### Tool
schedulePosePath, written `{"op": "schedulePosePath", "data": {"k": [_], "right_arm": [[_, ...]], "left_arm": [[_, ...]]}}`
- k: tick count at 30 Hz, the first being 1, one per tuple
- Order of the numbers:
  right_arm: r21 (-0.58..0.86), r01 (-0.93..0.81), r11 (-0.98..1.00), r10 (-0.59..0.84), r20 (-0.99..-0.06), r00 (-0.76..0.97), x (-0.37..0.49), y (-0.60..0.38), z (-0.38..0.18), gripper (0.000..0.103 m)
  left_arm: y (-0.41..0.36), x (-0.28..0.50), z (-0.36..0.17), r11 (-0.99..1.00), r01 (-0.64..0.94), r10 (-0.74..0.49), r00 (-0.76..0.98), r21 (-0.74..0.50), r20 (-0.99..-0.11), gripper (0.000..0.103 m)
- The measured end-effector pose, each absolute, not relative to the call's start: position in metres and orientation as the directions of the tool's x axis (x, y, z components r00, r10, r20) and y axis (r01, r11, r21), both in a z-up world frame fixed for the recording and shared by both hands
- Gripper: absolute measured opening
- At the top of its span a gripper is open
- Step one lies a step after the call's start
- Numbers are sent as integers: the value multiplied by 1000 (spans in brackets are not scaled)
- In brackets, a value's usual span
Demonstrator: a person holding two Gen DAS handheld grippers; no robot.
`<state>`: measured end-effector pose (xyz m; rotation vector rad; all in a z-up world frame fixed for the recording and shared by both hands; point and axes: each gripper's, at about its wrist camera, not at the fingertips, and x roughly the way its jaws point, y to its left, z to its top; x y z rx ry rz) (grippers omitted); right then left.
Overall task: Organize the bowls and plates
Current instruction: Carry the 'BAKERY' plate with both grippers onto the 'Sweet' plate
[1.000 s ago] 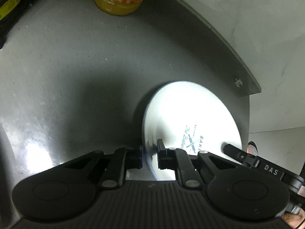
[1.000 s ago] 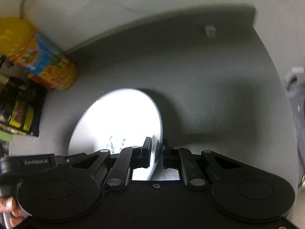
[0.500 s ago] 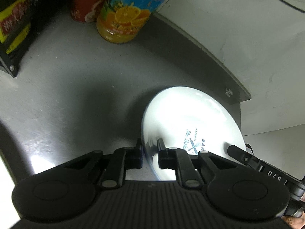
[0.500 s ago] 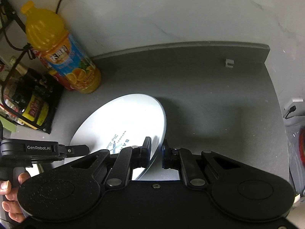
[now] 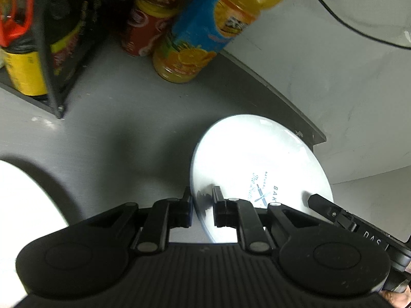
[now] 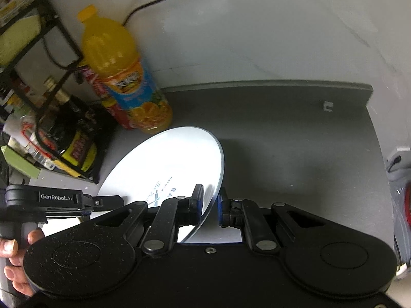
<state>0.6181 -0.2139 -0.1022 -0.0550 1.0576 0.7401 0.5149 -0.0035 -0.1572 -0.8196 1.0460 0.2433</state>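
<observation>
A white plate (image 5: 259,164) with blue lettering is held above the grey worktop (image 5: 123,138), gripped at opposite edges by both tongs. The left tongs (image 5: 203,200) are clenched on its rim, one finger on each face, and the right tongs (image 6: 210,200) clamp the other edge the same way. Past the plate an orange juice bottle (image 6: 128,82) stands near the wall beside a red can (image 5: 146,25), next to a black wire rack (image 6: 51,118) of packets. A white, overexposed shape (image 5: 23,205) lies at the left edge.
</observation>
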Motion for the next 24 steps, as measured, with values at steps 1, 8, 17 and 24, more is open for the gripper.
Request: {"op": "schedulePosePath", "data": {"k": [1, 8, 17, 24], "right_arm": [[305, -577, 758, 531, -802, 275, 614, -211, -101, 11], [342, -573, 745, 558, -790, 254, 588, -184, -105, 11], [364, -572, 735, 570, -789, 231, 547, -160, -110, 11], [366, -558, 745, 564, -792, 233, 513, -149, -111, 11]], "left_arm": [[1, 511, -156, 687, -544, -189, 506, -481, -842, 13], [29, 477, -151, 690, -561, -169, 489, -457, -856, 13], [57, 434, -148, 695, -573, -157, 468, -434, -869, 13], [67, 401, -152, 690, -578, -170, 454, -434, -875, 13]]}}
